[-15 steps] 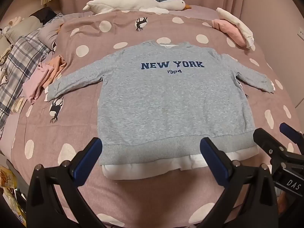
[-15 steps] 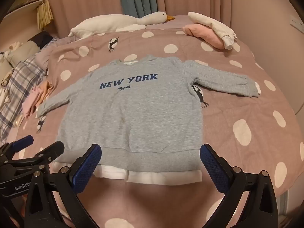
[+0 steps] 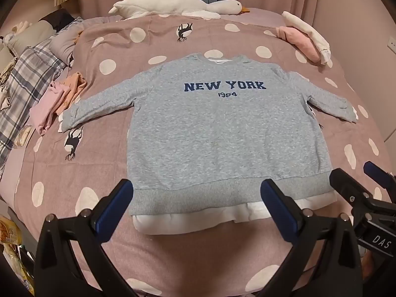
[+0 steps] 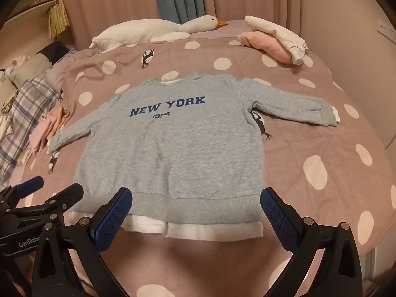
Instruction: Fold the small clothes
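Observation:
A grey "NEW YORK" sweatshirt (image 3: 222,133) lies flat and face up on the bed, sleeves spread, white hem toward me. It also shows in the right wrist view (image 4: 178,148). My left gripper (image 3: 196,203) is open and empty, hovering over the hem's left part. My right gripper (image 4: 196,208) is open and empty over the hem's right part. The right gripper shows at the right edge of the left wrist view (image 3: 358,185), and the left gripper at the left edge of the right wrist view (image 4: 42,193).
The bed has a pink polka-dot cover (image 3: 118,163). A white goose plush (image 3: 173,5) lies at the head. Folded pink and white clothes (image 3: 304,37) sit at far right. Pink and orange garments (image 3: 57,99) and a plaid blanket (image 3: 27,74) lie left.

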